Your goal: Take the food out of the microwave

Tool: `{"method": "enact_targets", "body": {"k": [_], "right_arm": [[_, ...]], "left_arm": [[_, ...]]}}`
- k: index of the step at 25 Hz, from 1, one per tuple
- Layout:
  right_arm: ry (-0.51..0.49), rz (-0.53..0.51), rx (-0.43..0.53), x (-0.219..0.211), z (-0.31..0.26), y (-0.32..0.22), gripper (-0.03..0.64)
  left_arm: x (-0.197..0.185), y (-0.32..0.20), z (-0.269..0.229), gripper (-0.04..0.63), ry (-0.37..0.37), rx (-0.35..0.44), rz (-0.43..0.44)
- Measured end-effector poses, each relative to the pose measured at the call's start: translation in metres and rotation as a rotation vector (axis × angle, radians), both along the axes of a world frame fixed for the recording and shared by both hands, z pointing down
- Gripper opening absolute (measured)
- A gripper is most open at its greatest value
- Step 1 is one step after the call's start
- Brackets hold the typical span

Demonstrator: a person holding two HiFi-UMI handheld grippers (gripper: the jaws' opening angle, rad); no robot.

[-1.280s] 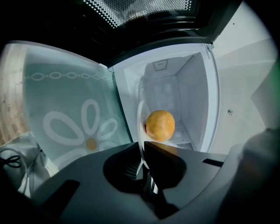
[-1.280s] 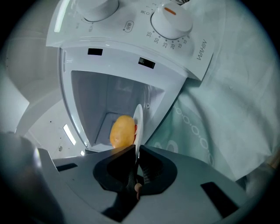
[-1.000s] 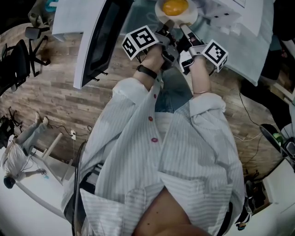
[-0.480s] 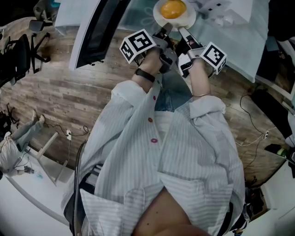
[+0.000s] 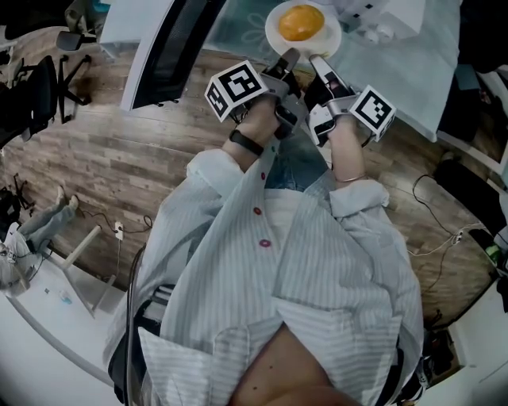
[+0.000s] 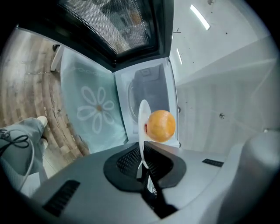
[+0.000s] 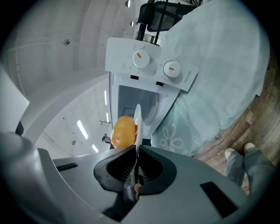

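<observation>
Fingers of the left gripper are clamped on the near rim of the white plate, and the right gripper pinches the same rim just beside it. The round orange food sits loose on the plate, held out in front of the open microwave, above the flowered cloth. From where I stand, both grips are on one edge, so the far side hangs unsupported. Should the plate tip, or the thin rim slip between the pads, the food likely rolls off. The open door stands near the left gripper; a swing that way could knock it.
</observation>
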State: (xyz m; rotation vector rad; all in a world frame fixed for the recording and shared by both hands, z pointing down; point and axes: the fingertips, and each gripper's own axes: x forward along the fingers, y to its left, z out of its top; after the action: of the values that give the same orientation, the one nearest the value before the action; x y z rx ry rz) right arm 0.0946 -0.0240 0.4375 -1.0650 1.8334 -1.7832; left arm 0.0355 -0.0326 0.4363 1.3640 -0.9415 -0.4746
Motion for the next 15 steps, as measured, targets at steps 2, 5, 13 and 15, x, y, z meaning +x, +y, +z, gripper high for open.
{"method": "enact_targets", "body": {"k": [2,5,13,15], "right_arm": [[-0.002,-0.001,0.007,0.000,-0.006,0.004,0.043],[-0.007,0.001,0.023,-0.001,-0.016,0.004,0.043],[-0.028,0.015,0.066,0.000,-0.038,0.002,0.043],[-0.033,0.016,0.075,-0.001,-0.041,0.003,0.043]], "left_arm": [[0.000,0.004,-0.007,0.026,0.007,0.000,0.005],[-0.002,0.004,-0.019,0.025,0.020,0.006,0.021],[0.000,0.000,-0.041,0.025,0.026,0.033,0.077],[0.000,0.001,-0.044,0.024,0.034,0.035,0.082]]}}
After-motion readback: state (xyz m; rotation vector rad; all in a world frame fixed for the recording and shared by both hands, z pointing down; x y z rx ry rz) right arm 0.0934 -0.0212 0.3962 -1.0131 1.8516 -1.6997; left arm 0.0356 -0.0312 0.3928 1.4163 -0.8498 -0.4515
